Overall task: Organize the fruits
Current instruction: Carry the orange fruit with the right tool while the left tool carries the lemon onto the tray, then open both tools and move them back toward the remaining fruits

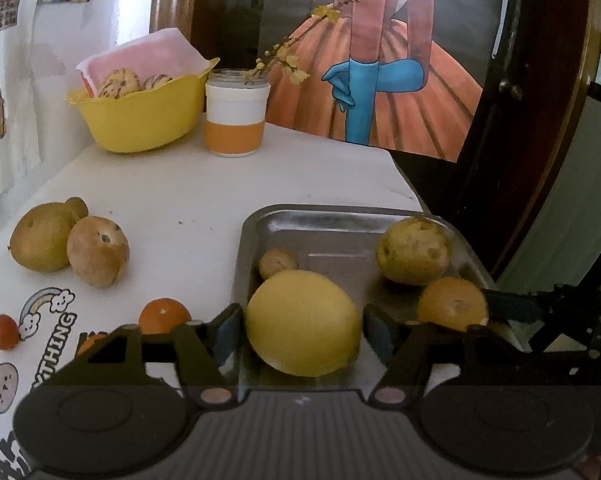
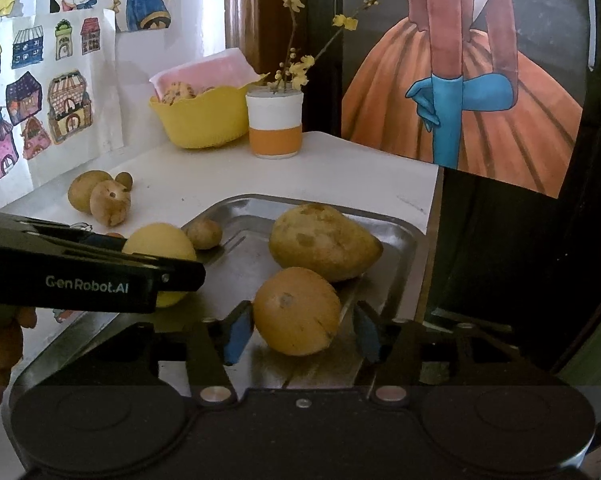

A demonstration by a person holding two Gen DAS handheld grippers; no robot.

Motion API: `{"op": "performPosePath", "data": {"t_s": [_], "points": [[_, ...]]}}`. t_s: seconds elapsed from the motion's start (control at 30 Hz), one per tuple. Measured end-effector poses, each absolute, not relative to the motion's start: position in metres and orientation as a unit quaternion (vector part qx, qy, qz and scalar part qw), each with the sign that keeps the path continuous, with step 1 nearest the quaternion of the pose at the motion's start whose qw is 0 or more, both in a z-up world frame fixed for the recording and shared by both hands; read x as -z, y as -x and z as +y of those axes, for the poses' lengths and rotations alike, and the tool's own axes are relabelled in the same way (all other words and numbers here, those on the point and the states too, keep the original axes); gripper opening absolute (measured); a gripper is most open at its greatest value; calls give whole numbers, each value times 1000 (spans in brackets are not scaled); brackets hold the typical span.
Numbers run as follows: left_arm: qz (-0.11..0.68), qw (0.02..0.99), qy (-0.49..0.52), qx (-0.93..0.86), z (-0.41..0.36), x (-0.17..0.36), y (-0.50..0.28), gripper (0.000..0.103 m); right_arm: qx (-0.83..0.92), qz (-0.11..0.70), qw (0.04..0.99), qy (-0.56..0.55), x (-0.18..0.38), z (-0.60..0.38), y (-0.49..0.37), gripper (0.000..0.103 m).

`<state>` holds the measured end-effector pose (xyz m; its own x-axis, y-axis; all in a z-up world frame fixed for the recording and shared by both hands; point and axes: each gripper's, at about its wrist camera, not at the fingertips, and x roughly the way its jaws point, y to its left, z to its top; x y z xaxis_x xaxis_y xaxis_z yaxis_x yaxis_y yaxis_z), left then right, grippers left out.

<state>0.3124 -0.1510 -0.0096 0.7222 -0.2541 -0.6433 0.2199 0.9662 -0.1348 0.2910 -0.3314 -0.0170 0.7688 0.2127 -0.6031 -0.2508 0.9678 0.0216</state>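
Note:
A big yellow citrus (image 1: 302,322) lies at the near edge of the steel tray (image 1: 340,216). My left gripper (image 1: 302,332) is open around it, with a small gap at each pad. In the right wrist view, a round orange fruit (image 2: 296,312) lies on the tray (image 2: 400,232). My right gripper (image 2: 302,332) is open around it, neither pad touching. A brownish pear (image 2: 324,242) and a small brown fruit (image 2: 204,234) also lie in the tray. On the table to the left are two brown pears (image 1: 40,236) (image 1: 98,256), an orange (image 1: 164,314) and a small red fruit (image 1: 3,332).
A yellow bowl (image 1: 140,116) with speckled fruit and pink paper stands at the back. Beside it is a white-and-orange jar (image 1: 235,120) with flower twigs. The table edge (image 1: 404,184) drops off just right of the tray. Pictures cover the wall on the left.

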Motion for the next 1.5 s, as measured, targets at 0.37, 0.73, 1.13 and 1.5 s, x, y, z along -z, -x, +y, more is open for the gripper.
{"op": "performPosePath", "data": {"t_s": [0.37, 0.73, 1.13, 1.5], "points": [[324, 936, 50, 130, -140, -11, -293, 94, -109, 278, 954, 34, -7, -338, -259, 90], [299, 943, 68, 131, -121, -34, -244, 102, -85, 267, 959, 42, -41, -348, -192, 102], [303, 942, 56, 135, -87, -40, -172, 102, -90, 281, 955, 28, -58, -325, -112, 102], [358, 929, 15, 98, -24, -21, -117, 102, -140, 351, 926, 19, -51, -269, -68, 102]]}}
